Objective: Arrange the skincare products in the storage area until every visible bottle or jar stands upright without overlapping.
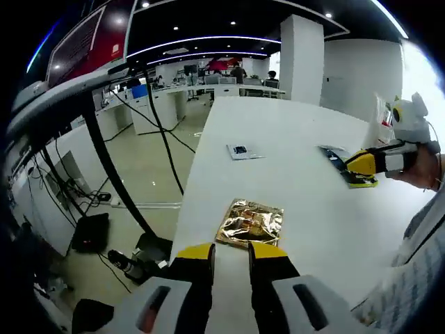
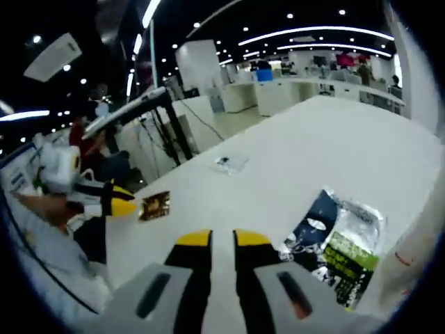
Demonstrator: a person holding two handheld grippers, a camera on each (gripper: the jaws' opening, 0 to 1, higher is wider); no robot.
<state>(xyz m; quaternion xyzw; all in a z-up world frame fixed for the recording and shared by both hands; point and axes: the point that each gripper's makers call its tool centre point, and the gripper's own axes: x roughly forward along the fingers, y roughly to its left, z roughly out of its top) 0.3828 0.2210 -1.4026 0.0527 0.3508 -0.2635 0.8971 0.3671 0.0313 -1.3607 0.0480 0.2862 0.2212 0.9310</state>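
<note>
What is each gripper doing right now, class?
Left gripper: open, holding nothing, near the gold packet.
Right gripper: open, holding nothing.

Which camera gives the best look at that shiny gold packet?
The left gripper view: the gold packet lies large and close, just beyond that view's own tongs. In the right gripper view it is small and far off.

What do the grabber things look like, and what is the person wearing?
Each one has two black jaws with yellow tips, growing out of a pale grey body with dark slots that show a bit of red. That goes for the left gripper and the right gripper. The person's sleeve is light with thin stripes.
</note>
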